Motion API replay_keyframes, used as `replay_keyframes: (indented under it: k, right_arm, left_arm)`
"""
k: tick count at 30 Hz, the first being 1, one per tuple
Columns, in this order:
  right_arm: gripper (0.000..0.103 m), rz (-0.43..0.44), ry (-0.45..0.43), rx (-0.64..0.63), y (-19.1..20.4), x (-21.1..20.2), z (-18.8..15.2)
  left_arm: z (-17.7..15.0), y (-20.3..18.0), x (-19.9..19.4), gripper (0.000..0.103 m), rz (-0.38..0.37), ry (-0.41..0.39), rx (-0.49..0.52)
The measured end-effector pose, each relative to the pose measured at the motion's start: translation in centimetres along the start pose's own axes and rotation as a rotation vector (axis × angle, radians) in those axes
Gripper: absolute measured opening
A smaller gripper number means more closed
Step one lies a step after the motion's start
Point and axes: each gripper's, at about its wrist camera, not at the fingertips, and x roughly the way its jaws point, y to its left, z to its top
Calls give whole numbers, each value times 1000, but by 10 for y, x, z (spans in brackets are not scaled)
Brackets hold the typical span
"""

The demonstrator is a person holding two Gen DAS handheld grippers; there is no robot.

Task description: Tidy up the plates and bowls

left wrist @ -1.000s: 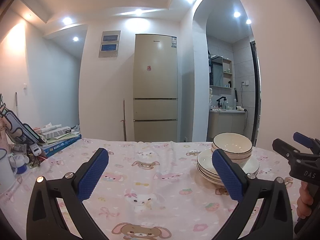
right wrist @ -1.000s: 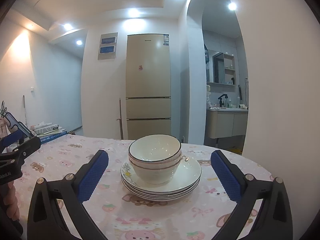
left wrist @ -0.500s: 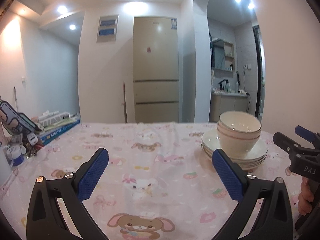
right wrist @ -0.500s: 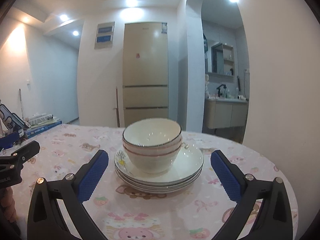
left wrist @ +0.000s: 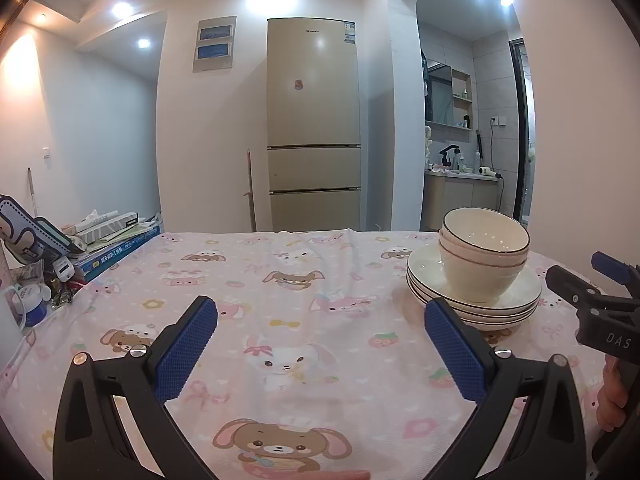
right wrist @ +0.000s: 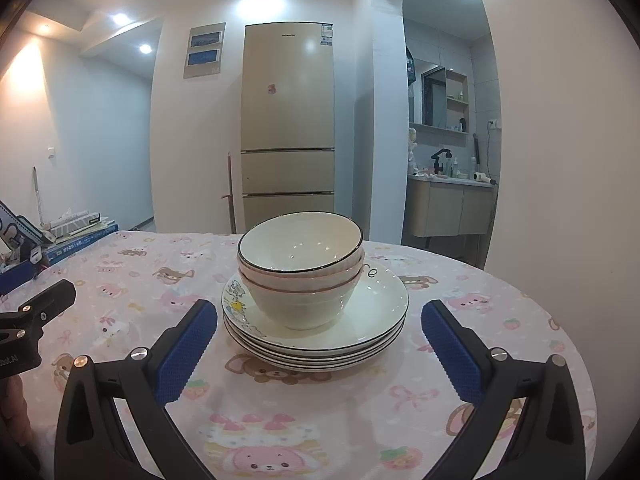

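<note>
Far left edge of table (left wrist: pixel 120 304): stack of books (left wrist: pixel 116 254) and small clutter (left wrist: pixel 36 296), well apart from the crockery. Left gripper (left wrist: pixel 320 344) jaws wide apart, holding nothing, hovering over bare pink cartoon tablecloth (left wrist: pixel 288 320). To its right: stacked plates (right wrist: pixel 360 328), several nested, with stacked bowls (right wrist: pixel 300 280) sitting upright in the middle of the top plate. Looks like two or three bowls; exact count unclear. Right gripper (right wrist: pixel 316 344) also spread wide, empty, aimed straight at the stack, fingertips just in front of the plate rims, not touching. Fridge (right wrist: pixel 288 120) and sink alcove behind, irrelevant.

Crockery already sits in one neat pile near the right side of the table. Fits either a finished tidy-up or a pile about to be split into separate groups; can't tell which.

Risks: glazed ceramic is slick, so a pinch on a bowl rim could slip. Nested bowls may stick, so lifting the top one could drag the one below. Pushing the low plate edge would slide the whole pile on loose cloth toward the table's right edge. Bowls ride high, so a side bump tips them.
</note>
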Motion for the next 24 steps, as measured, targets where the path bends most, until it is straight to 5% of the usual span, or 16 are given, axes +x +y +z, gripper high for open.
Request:
replay_keyframes:
  k: [24]
  right_arm:
    - [103,-4,-4,4,1,-1,-1]
  left_arm:
    - [1,-1,1,103,5,1,-1]
